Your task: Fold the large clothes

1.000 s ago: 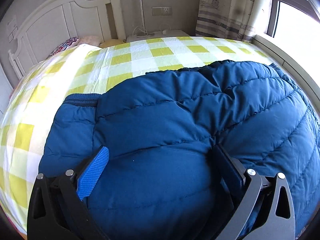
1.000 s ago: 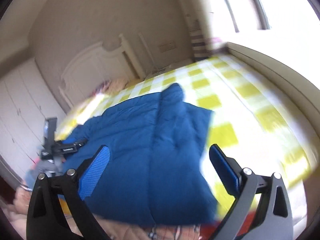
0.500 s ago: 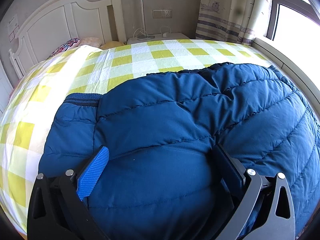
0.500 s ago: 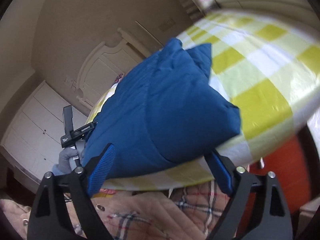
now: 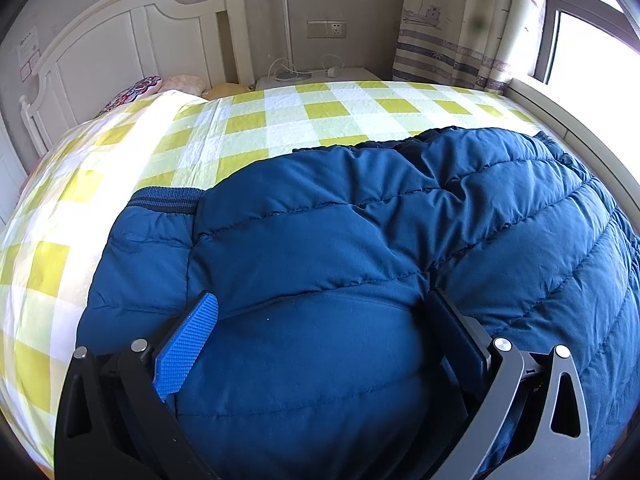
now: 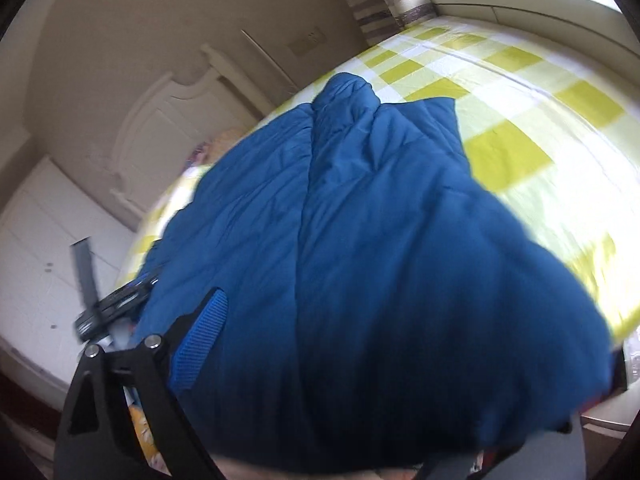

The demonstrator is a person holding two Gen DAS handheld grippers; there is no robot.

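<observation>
A puffy blue quilted jacket [image 5: 360, 248] lies on a bed with a yellow and white checked sheet [image 5: 280, 128]. My left gripper [image 5: 324, 320] is open, its fingers wide apart and pressed into the jacket's near edge, with padding bulging between them. In the right wrist view the jacket [image 6: 380, 240] fills the middle. My right gripper [image 6: 396, 340] is open; its left finger [image 6: 200, 336] shows beside the jacket's near end, and the jacket hides its right finger. The left gripper [image 6: 116, 304] shows at the jacket's left side.
A white headboard [image 5: 120, 40] stands at the bed's far end, with pillows [image 5: 160, 84], a nightstand [image 5: 316, 76] and a curtain [image 5: 460, 20] by the window. White cupboards [image 6: 40, 260] stand at the left of the right wrist view.
My right gripper has swung down and in towards the jacket's near end, which now covers its right finger. My left gripper has stayed in place on the jacket.
</observation>
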